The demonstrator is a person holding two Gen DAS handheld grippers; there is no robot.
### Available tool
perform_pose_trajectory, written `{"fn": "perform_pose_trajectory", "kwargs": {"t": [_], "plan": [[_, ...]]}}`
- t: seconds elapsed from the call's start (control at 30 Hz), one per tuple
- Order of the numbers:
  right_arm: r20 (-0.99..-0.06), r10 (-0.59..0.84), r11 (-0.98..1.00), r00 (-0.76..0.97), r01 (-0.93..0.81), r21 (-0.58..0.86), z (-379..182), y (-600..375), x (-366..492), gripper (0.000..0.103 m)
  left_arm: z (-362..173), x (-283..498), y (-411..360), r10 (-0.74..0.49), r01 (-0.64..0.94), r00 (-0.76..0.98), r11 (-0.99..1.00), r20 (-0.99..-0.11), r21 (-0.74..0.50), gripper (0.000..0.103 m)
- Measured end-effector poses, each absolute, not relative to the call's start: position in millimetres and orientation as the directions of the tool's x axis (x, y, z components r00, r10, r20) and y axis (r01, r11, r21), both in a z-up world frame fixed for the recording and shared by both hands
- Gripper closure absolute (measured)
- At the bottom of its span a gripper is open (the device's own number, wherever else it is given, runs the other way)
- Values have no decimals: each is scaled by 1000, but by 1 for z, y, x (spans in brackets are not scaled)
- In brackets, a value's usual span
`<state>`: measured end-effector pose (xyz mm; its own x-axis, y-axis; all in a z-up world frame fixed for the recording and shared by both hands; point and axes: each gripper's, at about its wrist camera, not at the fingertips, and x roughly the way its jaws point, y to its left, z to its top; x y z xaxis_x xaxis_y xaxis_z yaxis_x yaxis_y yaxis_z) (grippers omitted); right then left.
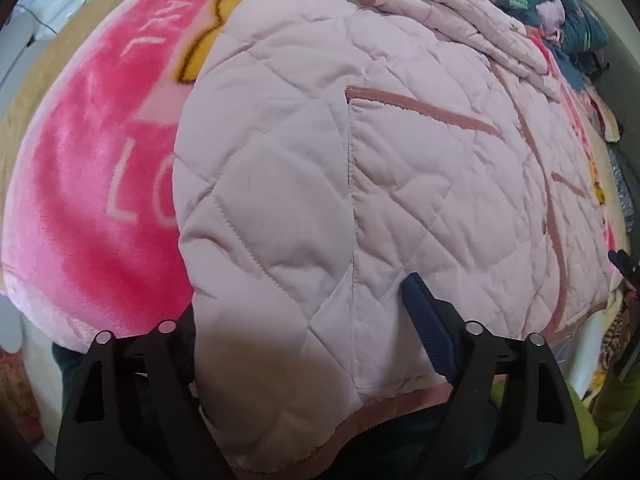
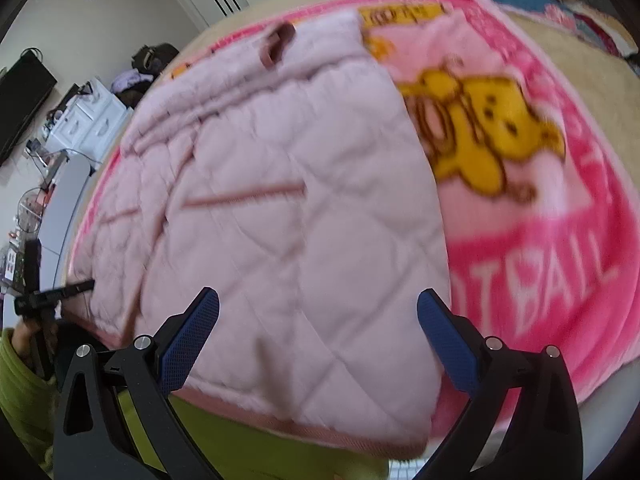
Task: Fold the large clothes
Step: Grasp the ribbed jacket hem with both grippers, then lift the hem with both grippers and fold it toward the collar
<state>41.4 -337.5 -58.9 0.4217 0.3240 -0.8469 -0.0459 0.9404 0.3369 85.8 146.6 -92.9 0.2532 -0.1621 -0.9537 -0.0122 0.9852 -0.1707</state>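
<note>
- Pale pink quilted jacket (image 1: 360,168) spread on a pink fleece blanket (image 1: 92,168), hem at the near edge.
- Blanket lettering: "LO" in the left view, "BALL" beside a yellow cartoon figure (image 2: 488,132) in the right.
- Left gripper (image 1: 304,320): spread wide, hem fabric draped between fingers; actual grip impossible to tell.
- Right gripper (image 2: 318,320): wide open above the hem, holding nothing.

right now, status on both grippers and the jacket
Left gripper at jacket hem, fabric draped over one finger, grip unclear. Right gripper open over pink quilted jacket. Jacket on pink cartoon blanket; nothing blocking.
</note>
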Motion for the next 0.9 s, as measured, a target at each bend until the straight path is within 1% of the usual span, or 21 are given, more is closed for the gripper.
{"fn": "perform_pose_trajectory", "kwargs": {"t": [0.2,0.27,0.37,0.47,0.5,0.53,0.57,0.6,0.63,0.67,0.7,0.73,0.8,0.9], "plan": [[-863,296,950,409,-37,309,-70,-346,24,4,-89,84,146,-143,2,274,989,-951,-149,42],[-866,298,949,402,-32,312,-73,-351,20,4,-87,82,146,-138,7,281,990,-950,-141,45],[-870,337,934,360,-9,358,-87,-357,19,4,-86,81,144,-135,9,291,990,-947,-138,49],[-859,395,912,326,-26,409,-99,-351,12,4,-84,78,146,-138,4,302,990,-943,-144,53],[-855,405,908,322,-34,418,-101,-349,11,6,-83,76,148,-139,2,305,989,-942,-146,55],[-854,410,907,321,-47,418,-103,-346,10,12,-82,75,149,-140,0,309,989,-941,-147,56],[-856,399,913,328,-59,403,-102,-344,9,21,-81,74,149,-136,-4,313,989,-940,-145,60],[-846,397,916,356,-94,390,-95,-342,9,44,-81,73,150,-127,-10,316,991,-940,-137,67],[-830,408,912,380,-124,391,-86,-341,9,66,-79,72,151,-118,-16,323,991,-939,-131,71],[-813,408,912,414,-157,378,-75,-341,9,73,-78,72,150,-119,-17,328,991,-937,-132,74],[-797,421,907,434,-185,378,-66,-341,10,78,-76,71,152,-127,-15,337,990,-933,-140,78],[-770,445,896,457,-216,389,-56,-341,11,80,-73,70,153,-136,-15,346,989,-929,-150,79],[-716,491,871,496,-261,416,-37,-341,13,81,-68,68,154,-150,-8,364,986,-919,-164,87],[-637,538,841,552,-302,449,-13,-344,21,82,-55,67,147,-166,23,405,985,-899,-171,89]]}}
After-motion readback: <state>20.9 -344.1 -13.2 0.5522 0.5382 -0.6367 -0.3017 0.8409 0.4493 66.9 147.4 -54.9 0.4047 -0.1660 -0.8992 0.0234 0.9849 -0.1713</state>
